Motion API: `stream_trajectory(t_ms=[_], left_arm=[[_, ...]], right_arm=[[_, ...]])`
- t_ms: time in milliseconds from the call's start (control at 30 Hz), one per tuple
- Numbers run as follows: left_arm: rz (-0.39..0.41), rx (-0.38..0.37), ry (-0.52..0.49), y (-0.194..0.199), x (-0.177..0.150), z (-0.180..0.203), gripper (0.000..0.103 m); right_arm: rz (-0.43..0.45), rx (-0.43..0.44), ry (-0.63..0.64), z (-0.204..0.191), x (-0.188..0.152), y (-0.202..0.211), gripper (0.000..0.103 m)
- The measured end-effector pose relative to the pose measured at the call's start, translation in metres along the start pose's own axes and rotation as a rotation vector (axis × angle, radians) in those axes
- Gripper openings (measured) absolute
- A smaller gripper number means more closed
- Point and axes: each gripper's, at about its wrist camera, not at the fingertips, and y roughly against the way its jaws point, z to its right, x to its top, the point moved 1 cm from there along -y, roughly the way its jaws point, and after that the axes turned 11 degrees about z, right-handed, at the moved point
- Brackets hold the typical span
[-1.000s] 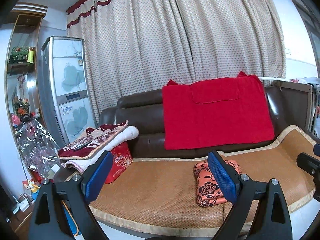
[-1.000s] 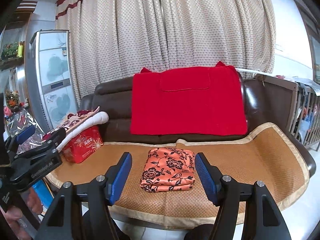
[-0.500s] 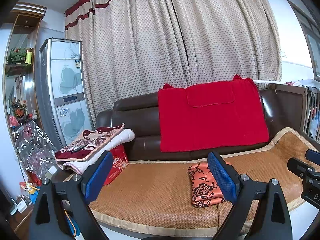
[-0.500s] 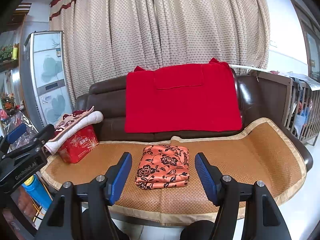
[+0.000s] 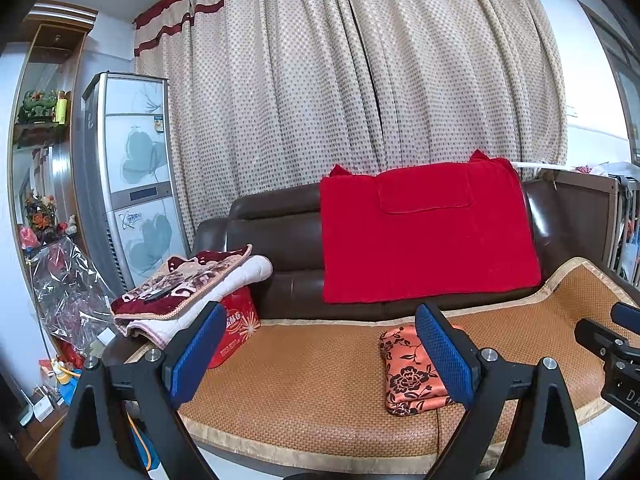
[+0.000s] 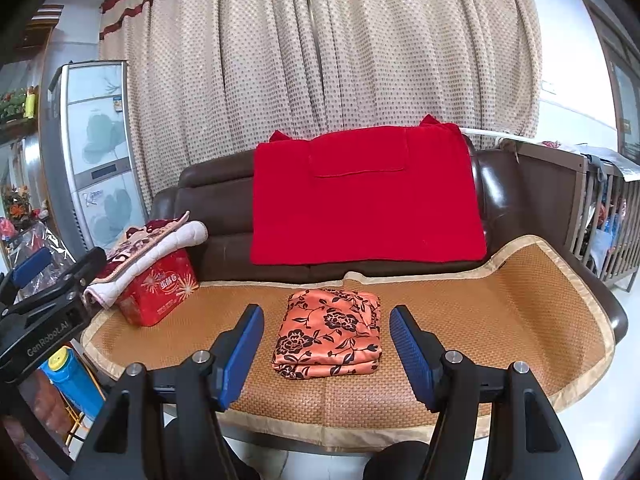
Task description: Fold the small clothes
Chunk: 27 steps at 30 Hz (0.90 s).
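Observation:
A folded orange cloth with black flowers lies on the woven mat that covers the sofa seat. In the left wrist view the orange cloth lies partly behind my right finger. My right gripper is open and empty, held back in front of the sofa with the cloth seen between its fingers. My left gripper is open and empty, held back to the left of the cloth. The right gripper's side shows at the right edge of the left wrist view.
A red cloth hangs over the brown sofa back. A red box with folded blankets on it stands at the mat's left end. A blue bottle stands on the floor at the left. A crib rail is at the right.
Both grippers have drawn back from the sofa and risen a little. The folded cloth looks smaller and farther. Both stay open and empty.

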Motion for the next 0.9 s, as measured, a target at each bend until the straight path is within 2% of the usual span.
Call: stream_trajectory(t_ms=[367,900], left_arm=[[-0.001,-0.009,0.001,-0.005,-0.001,0.002,0.095],[-0.020,-0.012,0.004,-0.026,-0.003,0.007,0.095]], right_arm=[[-0.003,-0.001,0.000,0.000,0.001,-0.004,0.069],[-0.018,-0.006,0.000,-0.003,0.005,-0.032,0.069]])
